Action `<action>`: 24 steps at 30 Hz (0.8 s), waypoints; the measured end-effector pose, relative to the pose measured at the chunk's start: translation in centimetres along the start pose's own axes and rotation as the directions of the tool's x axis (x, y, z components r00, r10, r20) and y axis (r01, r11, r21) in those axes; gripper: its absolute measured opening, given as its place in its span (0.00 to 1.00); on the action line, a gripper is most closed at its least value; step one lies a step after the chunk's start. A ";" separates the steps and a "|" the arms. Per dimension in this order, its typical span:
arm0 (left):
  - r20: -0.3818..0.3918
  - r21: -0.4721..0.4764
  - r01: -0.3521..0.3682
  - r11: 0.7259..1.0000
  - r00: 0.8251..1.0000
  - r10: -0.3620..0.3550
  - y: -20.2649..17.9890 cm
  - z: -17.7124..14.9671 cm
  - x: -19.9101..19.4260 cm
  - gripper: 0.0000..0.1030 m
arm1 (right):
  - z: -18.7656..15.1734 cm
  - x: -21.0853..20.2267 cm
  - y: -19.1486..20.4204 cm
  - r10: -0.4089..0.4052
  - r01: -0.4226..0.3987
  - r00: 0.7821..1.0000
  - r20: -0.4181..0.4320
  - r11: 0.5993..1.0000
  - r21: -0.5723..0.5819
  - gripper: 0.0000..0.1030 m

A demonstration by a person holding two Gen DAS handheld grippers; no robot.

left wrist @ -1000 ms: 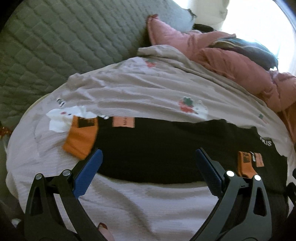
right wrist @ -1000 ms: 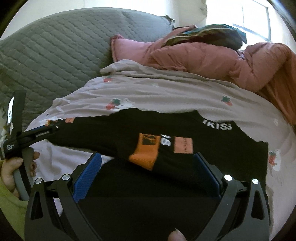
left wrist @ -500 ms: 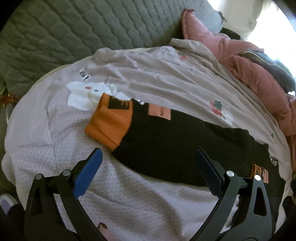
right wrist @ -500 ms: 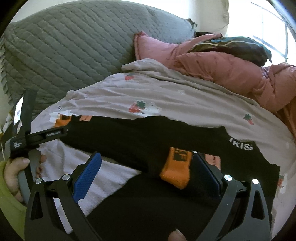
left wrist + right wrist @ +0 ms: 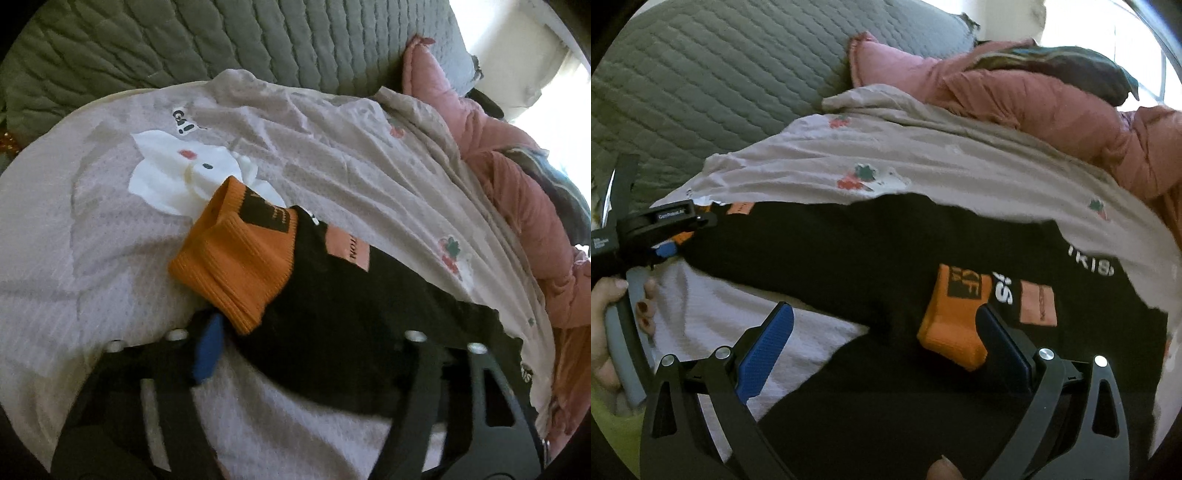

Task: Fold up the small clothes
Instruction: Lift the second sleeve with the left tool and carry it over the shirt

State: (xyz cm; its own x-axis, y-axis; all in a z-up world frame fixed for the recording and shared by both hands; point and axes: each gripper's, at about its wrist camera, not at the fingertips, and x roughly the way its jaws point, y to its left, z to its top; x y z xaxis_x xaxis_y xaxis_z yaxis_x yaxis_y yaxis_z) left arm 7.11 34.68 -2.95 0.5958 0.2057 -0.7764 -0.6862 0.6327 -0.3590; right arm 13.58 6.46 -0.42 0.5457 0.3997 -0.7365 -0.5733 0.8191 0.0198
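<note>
Jaws closing round orange cuff (image 5: pixel 236 266)

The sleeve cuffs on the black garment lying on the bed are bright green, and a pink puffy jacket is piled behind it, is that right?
Not quite. The sleeve cuffs on the black garment are orange, not green; the left wrist view shows one ribbed cuff up close, and the right wrist view shows the other. The rest holds: the garment lies on the bed, and a pink puffy jacket is piled behind it.

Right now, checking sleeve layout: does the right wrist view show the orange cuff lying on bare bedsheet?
No, the orange cuff lies on the black garment.
</note>
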 end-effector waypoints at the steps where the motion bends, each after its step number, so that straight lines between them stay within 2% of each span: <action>1: 0.001 -0.001 -0.003 1.000 1.000 0.003 0.0 0.1 0.2 0.33 | -0.2 0.1 -0.3 0.003 -0.003 1.000 0.000 1.000 0.014 0.95; 2: 0.007 -0.004 -0.001 1.000 1.000 0.001 0.1 0.2 0.1 0.25 | -0.4 0.1 -0.6 0.005 -0.005 1.000 -0.001 1.000 0.030 0.95; 4: 0.026 -0.002 0.059 0.998 0.998 -0.059 0.1 0.3 -0.5 0.11 | -0.7 0.1 -1.3 0.004 -0.005 1.000 0.001 0.998 0.060 0.95; 7: 0.065 0.052 0.104 0.993 0.992 -0.107 -1.0 0.1 -1.6 0.10 | -1.0 -0.4 -2.4 0.003 -0.003 1.000 0.008 0.996 0.091 0.95; 10: 0.119 0.115 0.165 0.980 0.977 -0.179 -2.2 -0.3 -3.5 0.10 | -1.6 -1.7 -3.8 -0.008 0.005 1.000 0.027 0.993 0.119 0.95; 14: 0.152 0.228 0.222 0.948 0.954 -0.260 -5.3 -1.5 -5.9 0.10 | -2.7 -3.6 -6.7 -0.029 0.020 0.999 0.045 0.983 0.183 0.95; 20: 0.114 0.332 0.317 0.889 0.922 -0.371 -9.9 -3.4 -8.0 0.09 | -4.1 -6.3 -10.6 -0.077 0.055 0.994 0.073 0.964 0.259 0.95; 24: 0.077 0.394 0.359 0.846 0.904 -0.420 -13.0 -4.9 -8.9 0.09 | -5.2 -8.0 -13.1 -0.105 0.070 0.990 0.097 0.947 0.313 0.95</action>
State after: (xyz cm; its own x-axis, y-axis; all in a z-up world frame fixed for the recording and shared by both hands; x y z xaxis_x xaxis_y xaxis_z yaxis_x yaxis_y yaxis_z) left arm 8.73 20.99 6.09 0.8588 -0.0223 -0.5118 -0.2019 0.9034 -0.3783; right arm 13.61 -9.62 1.70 0.6594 0.3496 -0.6656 -0.3138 0.9325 0.1789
